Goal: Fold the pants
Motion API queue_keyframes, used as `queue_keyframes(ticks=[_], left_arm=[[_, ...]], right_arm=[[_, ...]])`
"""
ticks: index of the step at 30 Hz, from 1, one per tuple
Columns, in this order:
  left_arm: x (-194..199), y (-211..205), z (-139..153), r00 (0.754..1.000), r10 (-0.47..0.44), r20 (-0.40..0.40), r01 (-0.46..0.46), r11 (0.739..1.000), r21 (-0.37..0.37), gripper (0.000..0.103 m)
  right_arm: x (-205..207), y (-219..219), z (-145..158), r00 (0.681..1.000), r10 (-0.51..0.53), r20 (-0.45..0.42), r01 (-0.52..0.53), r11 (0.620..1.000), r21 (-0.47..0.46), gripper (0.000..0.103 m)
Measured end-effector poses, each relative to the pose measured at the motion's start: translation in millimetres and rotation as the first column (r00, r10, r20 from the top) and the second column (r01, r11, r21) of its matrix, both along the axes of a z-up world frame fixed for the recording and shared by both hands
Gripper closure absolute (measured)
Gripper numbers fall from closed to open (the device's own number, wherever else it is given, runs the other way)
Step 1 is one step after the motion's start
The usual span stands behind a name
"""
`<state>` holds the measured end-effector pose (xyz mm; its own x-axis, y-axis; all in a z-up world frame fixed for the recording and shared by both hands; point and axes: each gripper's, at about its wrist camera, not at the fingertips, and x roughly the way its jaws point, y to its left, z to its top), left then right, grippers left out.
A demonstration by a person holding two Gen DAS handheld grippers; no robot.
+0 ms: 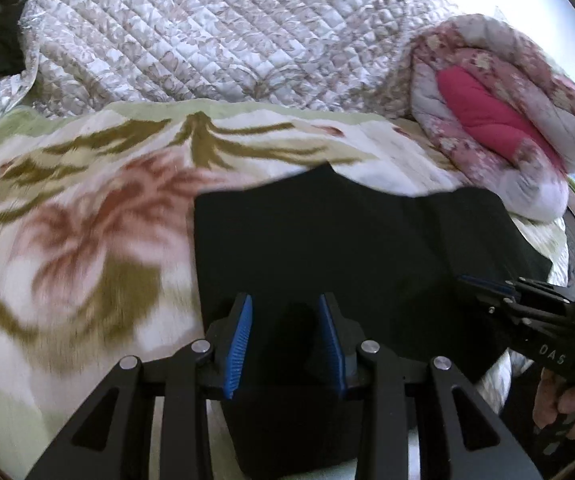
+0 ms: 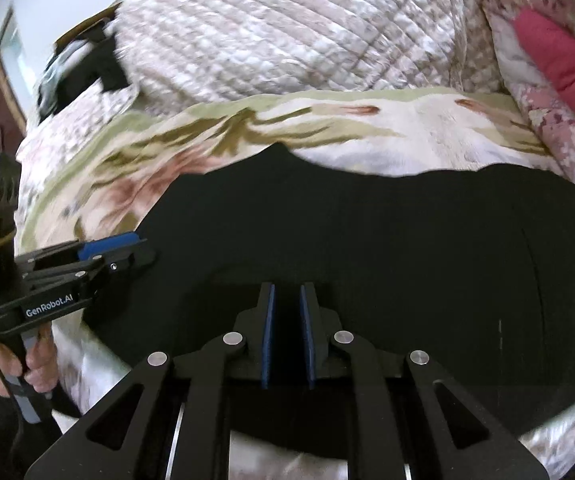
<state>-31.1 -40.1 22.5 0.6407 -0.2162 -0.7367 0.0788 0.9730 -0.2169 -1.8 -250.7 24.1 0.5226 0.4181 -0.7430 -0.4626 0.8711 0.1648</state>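
Note:
Black pants (image 1: 327,240) lie spread on a floral blanket (image 1: 87,220) on the bed; they also show in the right wrist view (image 2: 407,248). My left gripper (image 1: 286,304) hovers over the pants' near left part with its blue pads (image 1: 239,344) apart and nothing visibly pinched between them. My right gripper (image 2: 287,296) is over the near middle of the pants, its pads (image 2: 268,336) a narrow gap apart with black fabric behind; I cannot tell if cloth is pinched. Each gripper shows in the other's view: the right one (image 1: 483,284), the left one (image 2: 127,246).
A quilted bedspread (image 1: 227,40) covers the far side of the bed. A rolled pink floral comforter (image 1: 499,120) lies at the right. A dark garment (image 2: 87,68) lies at the far left. The bed's near edge is just below the grippers.

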Motion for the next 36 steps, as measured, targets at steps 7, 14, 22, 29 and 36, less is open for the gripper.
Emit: queue_keyframes(ticks=[7,14,22,29,36], left_arm=[[-40,-15,-9,0.999,0.000,0.033,-0.001,1.000,0.027,0.066],[-41,-16,-13,0.999,0.009,0.053,-0.011,0.999,0.035,0.066],[-41,-15,-13,0.998,0.005,0.056,-0.008,0.999,0.037,0.066],[-41,-16,-13,0.998,0.008,0.055,-0.010,0.999,0.036,0.066],[-41,-16,-13,0.998,0.008,0.054,-0.010,0.999,0.035,0.065]], right_arm=[[-22,0,-12,0.998,0.040,0.056,-0.037,0.998,-0.057,0.088],[-22,-5,-13,0.995,0.011,0.095,-0.003,0.996,-0.087,0.080],[-6,-77,-3,0.947,-0.314,0.073,0.312,0.949,0.033,0.075],[-27,-141,11,0.863,-0.504,-0.021,0.491,0.829,0.268,0.045],[-39,-171,0,0.807,-0.573,-0.141,0.585,0.746,0.319,0.045]])
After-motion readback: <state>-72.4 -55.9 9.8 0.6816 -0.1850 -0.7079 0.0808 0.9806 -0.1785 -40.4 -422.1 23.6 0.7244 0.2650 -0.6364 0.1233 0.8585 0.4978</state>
